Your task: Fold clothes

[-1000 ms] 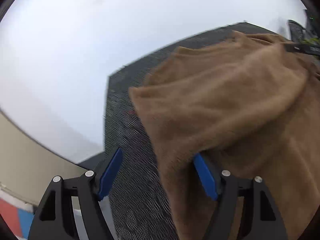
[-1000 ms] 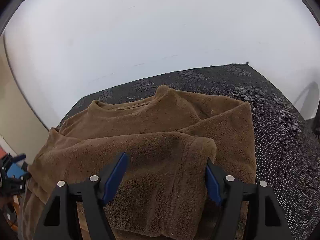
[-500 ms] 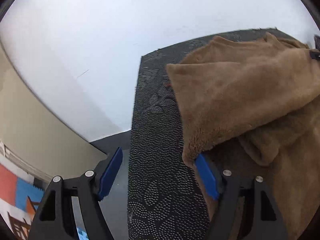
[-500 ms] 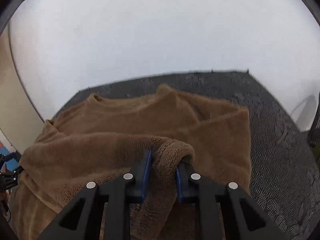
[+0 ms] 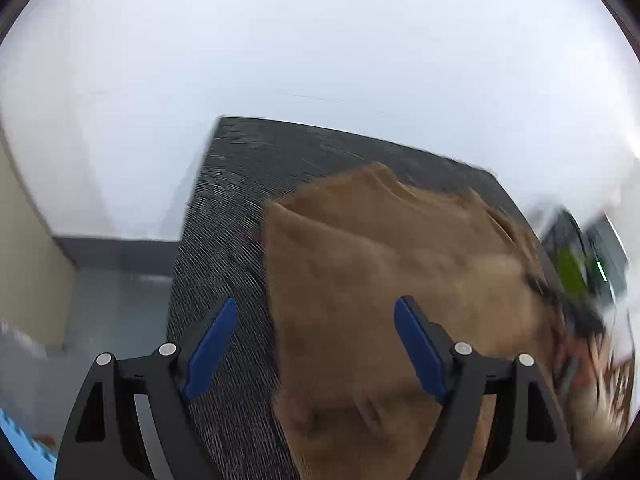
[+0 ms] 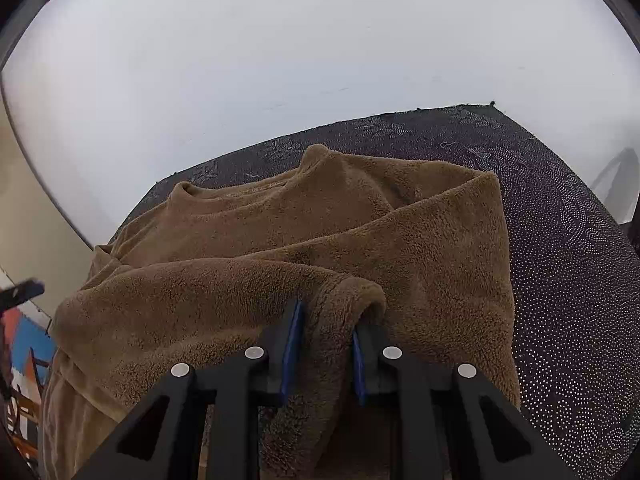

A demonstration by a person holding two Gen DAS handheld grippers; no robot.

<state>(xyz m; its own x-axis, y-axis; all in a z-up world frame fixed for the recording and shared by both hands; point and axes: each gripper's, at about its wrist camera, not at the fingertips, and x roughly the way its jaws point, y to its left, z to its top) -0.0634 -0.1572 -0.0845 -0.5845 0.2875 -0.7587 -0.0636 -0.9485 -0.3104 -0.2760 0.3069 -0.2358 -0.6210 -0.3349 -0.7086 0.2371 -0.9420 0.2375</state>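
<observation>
- The landmark is the brown fleece sweater [image 6: 280, 240], which lies spread on a dark cloth with a dotted pattern [image 6: 560, 240]; every place below is given from it.
- Left of the sweater, in the left wrist view, a strip of the dark cloth [image 5: 224, 240] lies bare, and beyond that strip are a grey floor and a beige wall.
- The left gripper [image 5: 316, 344] hangs over the sweater's left edge [image 5: 360, 280]. Its jaws are wide apart and opening; its left blue pad is over bare cloth, its right one over the fleece, and neither presses on anything. This view is blurred.
- In the right wrist view the sweater's collar [image 6: 248, 196] lies at the far side, toward a plain white wall.
- A thick roll of the fleece crosses the sweater's near part, left to right.
- The right gripper [image 6: 324, 344] is clamped on the right end of that roll, a bunched fold squeezed between its two blue pads.
- Right of the sweater, the dark cloth runs on bare to the table's far corner.
</observation>
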